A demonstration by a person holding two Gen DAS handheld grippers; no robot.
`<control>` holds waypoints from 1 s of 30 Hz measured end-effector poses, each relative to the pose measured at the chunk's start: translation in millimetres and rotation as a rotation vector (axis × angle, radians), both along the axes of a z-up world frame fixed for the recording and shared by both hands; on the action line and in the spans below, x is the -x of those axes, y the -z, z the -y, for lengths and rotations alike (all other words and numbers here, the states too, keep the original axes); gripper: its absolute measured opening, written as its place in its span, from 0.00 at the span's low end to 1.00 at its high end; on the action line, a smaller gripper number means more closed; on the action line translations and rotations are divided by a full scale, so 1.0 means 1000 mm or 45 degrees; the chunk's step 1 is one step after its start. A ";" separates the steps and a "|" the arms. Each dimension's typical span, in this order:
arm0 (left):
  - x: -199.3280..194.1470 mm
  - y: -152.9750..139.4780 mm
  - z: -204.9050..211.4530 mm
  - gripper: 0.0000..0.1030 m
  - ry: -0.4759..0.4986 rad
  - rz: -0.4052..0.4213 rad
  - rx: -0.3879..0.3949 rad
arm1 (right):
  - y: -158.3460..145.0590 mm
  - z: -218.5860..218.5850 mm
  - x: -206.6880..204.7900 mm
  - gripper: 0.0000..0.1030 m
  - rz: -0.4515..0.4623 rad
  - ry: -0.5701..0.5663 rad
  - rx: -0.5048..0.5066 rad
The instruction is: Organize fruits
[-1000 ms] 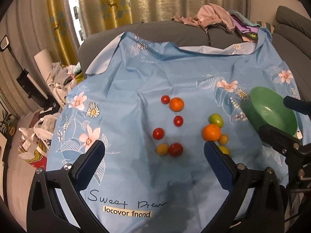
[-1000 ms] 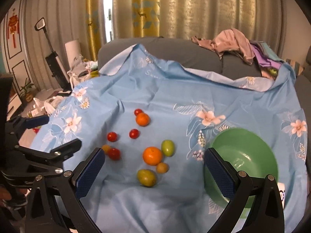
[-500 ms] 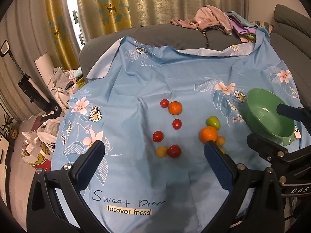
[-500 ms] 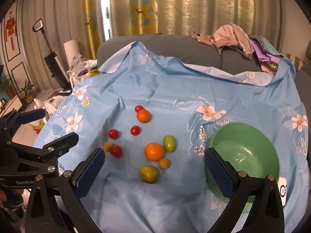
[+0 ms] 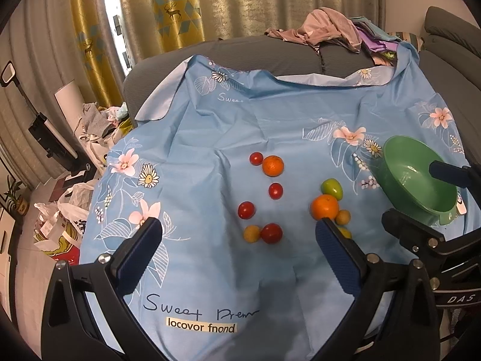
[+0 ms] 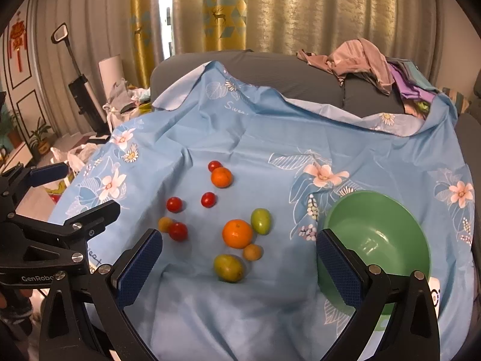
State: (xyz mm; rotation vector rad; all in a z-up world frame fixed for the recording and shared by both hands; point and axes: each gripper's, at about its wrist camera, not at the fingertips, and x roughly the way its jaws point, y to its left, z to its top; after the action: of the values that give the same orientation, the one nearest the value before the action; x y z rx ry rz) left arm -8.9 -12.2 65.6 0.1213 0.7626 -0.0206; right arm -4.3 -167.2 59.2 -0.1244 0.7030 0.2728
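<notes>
Blue floral cloth (image 6: 240, 138) covers a grey sofa (image 6: 270, 69), and all the fruit lies loose on it, none yet in the green bowl (image 6: 375, 210). Taking the bowl as landmark: it sits empty on the cloth, and in the right wrist view every fruit is to its left. Nearest it is a green fruit (image 6: 261, 221), touching or just beside a large orange (image 6: 237, 233). Below the orange lie a small yellow fruit (image 6: 252, 252) and a green-yellow fruit (image 6: 228, 267), both near each other. Farther from the bowl are a second orange (image 6: 221, 177) with a red tomato (image 6: 214, 165) touching its upper side, two more tomatoes (image 6: 208, 199) and (image 6: 174, 204) apart from each other, and farthest out a tomato (image 6: 178, 231) pressed against a small yellow fruit (image 6: 165, 224). The right gripper (image 6: 237, 258) hovers above the cloth with its jaws spread wide and nothing between them; its right finger overlaps the bowl's left rim in the view. The left gripper (image 5: 237, 246) is likewise wide apart and empty, poised over the cloth well left of the bowl, and appears at the left edge of the right wrist view. Beyond the bowl a heap of clothes (image 6: 363, 60) lies on the sofa back, with gold curtains (image 6: 270, 9) behind.
</notes>
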 end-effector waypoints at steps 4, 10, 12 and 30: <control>0.000 0.000 -0.001 0.99 0.001 0.000 -0.001 | 0.001 -0.001 0.000 1.00 -0.003 0.000 0.001; 0.000 0.001 -0.001 0.99 0.000 -0.004 -0.001 | 0.001 -0.001 0.000 1.00 -0.003 -0.001 0.002; 0.000 0.001 -0.001 0.99 0.000 -0.004 0.001 | 0.001 -0.001 0.000 1.00 -0.001 -0.001 0.003; 0.000 0.007 -0.003 0.99 -0.004 -0.020 -0.004 | 0.003 -0.002 0.001 1.00 -0.006 -0.001 0.002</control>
State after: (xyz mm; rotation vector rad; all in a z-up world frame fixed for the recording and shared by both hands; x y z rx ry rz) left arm -9.0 -9.1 58.4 0.1230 0.7786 -0.0176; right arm -5.0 -164.7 56.0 -0.1254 0.7082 0.2733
